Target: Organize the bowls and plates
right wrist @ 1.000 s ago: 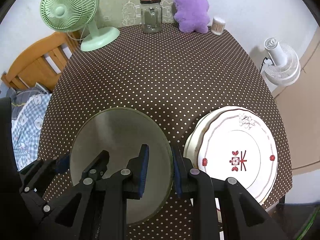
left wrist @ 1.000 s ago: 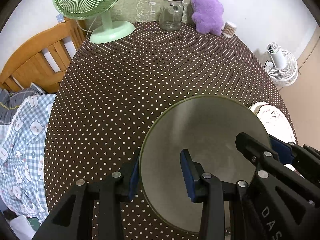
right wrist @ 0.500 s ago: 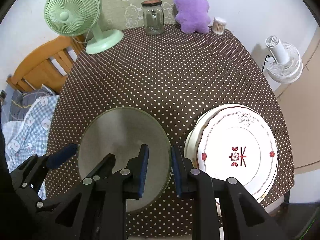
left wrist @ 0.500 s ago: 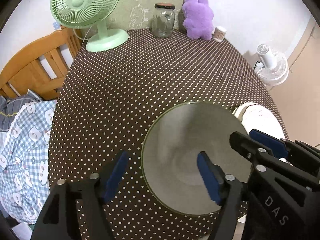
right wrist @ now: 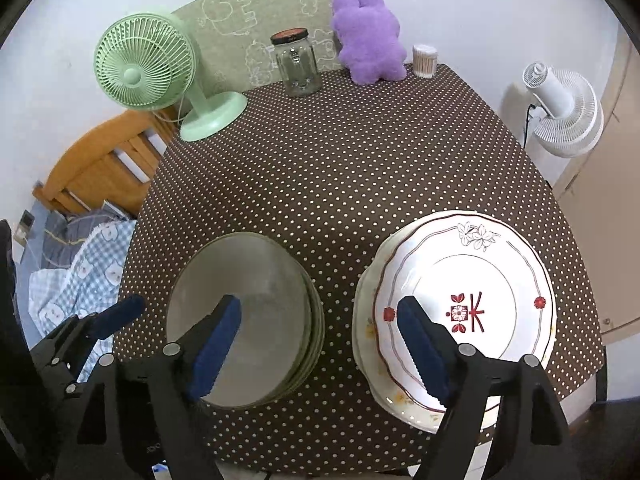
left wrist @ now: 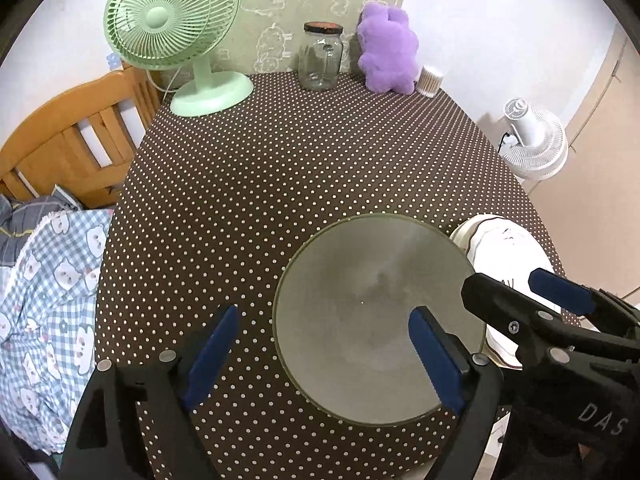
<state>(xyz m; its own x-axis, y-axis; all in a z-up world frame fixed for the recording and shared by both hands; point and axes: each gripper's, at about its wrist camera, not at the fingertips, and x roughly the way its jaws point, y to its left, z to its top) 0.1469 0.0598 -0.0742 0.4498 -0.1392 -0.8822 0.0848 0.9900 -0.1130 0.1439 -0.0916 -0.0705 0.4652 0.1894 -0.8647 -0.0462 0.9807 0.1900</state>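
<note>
A stack of grey-green plates [left wrist: 376, 316] [right wrist: 244, 316] lies on the brown dotted tablecloth near the front edge. A stack of white plates with red flower marks [right wrist: 464, 312] [left wrist: 508, 256] lies to its right. My left gripper [left wrist: 324, 356] is open and empty, raised over the left part of the grey stack. My right gripper [right wrist: 320, 344] is open and empty, raised above the gap between the two stacks. Each gripper also shows at the edge of the other's view.
At the table's far edge stand a green desk fan [left wrist: 188, 40], a glass jar [left wrist: 320, 56], a purple plush toy [left wrist: 388, 52] and a small cotton-swab pot [left wrist: 430, 80]. A wooden chair [left wrist: 68, 144] stands left, a white floor fan [right wrist: 560, 108] right.
Both grippers have opened and let go of the grey plate. Both have pulled back and up from the stack.
</note>
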